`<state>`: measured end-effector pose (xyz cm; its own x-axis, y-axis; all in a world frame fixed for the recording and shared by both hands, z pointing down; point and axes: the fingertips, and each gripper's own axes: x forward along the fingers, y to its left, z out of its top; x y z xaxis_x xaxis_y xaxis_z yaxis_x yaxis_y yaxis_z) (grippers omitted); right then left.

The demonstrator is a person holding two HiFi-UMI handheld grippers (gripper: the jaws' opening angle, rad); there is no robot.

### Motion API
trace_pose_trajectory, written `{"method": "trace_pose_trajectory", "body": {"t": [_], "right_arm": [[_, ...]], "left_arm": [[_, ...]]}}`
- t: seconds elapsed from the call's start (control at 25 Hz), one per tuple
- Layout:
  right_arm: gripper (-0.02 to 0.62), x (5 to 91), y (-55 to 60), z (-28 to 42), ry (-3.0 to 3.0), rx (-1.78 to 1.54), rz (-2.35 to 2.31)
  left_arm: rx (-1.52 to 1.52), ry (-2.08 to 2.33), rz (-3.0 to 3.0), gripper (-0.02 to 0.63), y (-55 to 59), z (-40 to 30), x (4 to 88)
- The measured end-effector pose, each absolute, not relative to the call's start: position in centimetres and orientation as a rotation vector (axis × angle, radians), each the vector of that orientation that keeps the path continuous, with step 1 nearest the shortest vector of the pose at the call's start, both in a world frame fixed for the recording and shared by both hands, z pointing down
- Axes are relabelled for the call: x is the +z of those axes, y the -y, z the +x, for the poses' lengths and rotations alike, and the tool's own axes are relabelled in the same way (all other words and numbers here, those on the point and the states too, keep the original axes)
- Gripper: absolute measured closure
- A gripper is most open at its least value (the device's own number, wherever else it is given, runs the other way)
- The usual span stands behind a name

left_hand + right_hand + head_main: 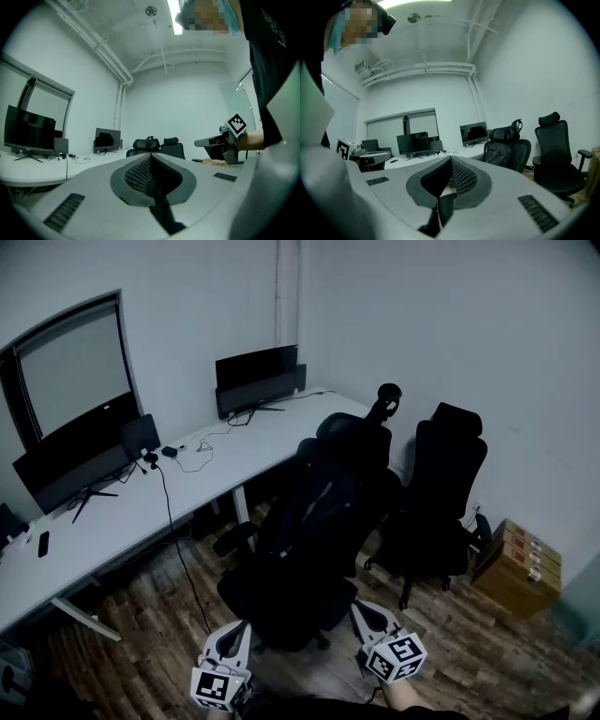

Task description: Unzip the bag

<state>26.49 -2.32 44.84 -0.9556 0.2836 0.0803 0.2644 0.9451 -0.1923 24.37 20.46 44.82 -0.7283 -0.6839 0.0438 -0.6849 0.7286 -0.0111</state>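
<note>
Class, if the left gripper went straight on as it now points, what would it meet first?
Most likely the nearer black office chair dead ahead, though depth is unclear.

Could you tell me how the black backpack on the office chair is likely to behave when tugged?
Probably floppy: the backpack looks soft-sided and leans against the backrest. Its office chair seems to have casters, so tugging may roll both.

The bag [498,153] and chairs [441,493] are black, the desk [122,512] white, the plank floor [150,652] brown, the marker cubes [397,657] black-and-white squares.
</note>
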Motion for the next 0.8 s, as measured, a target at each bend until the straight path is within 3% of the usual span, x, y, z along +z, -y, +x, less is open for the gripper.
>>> {"method": "trace_pose_trajectory", "body": {"t": [0.8], "right_arm": [[0.548, 46.5, -9.1, 12.8, 3.055, 0.532, -0.145]], "left_arm": [[0.061, 2.752, 1.52, 0.583, -32.0, 7.8, 44.6]]}}
